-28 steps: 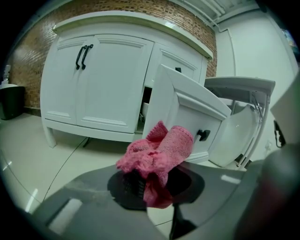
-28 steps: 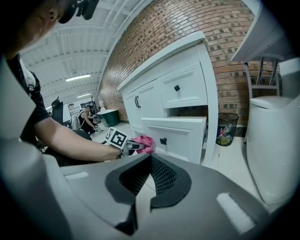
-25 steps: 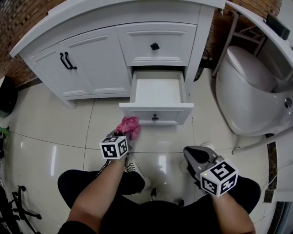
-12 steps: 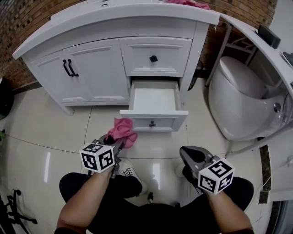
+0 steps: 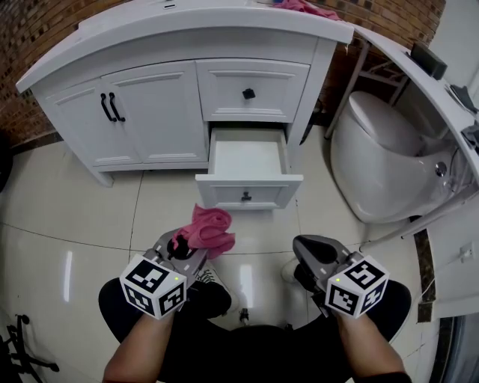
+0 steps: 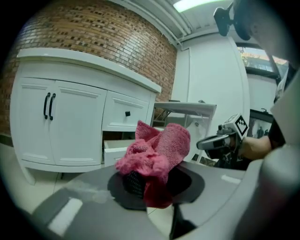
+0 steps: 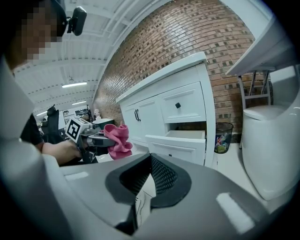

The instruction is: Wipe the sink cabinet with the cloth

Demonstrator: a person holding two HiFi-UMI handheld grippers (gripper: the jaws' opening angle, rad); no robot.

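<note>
A crumpled pink knitted cloth (image 5: 206,230) sits in front of the white wooden sink cabinet (image 5: 187,90), below and short of its front, not touching it. The left gripper (image 5: 182,248) has its two jaws clamped on a bunch of the fabric. In the left gripper view the cloth (image 6: 157,152) bulges up and forward out of the jaws. Holding it by one gathered end likely leaves the loose folds free to serve as the wiping face.

The right gripper (image 5: 314,253) is held level with the left one, also in front of the cabinet and off to the cabinet's right side. Its jaws are drawn together on nothing. It seems to be parked out of the way while the left one carries the cloth.

On the cabinet itself, the lower drawer (image 5: 249,161) on the right side stands pulled out and looks empty, perhaps so its inside and edges can be reached. The double doors on the left are closed, with paired black handles (image 5: 110,107). A second pink cloth (image 5: 303,6) lies on the cabinet top at its far right.

A white toilet (image 5: 382,164) stands just right of the cabinet, and a glossy cream tiled floor (image 5: 75,217) spreads in front of it
</note>
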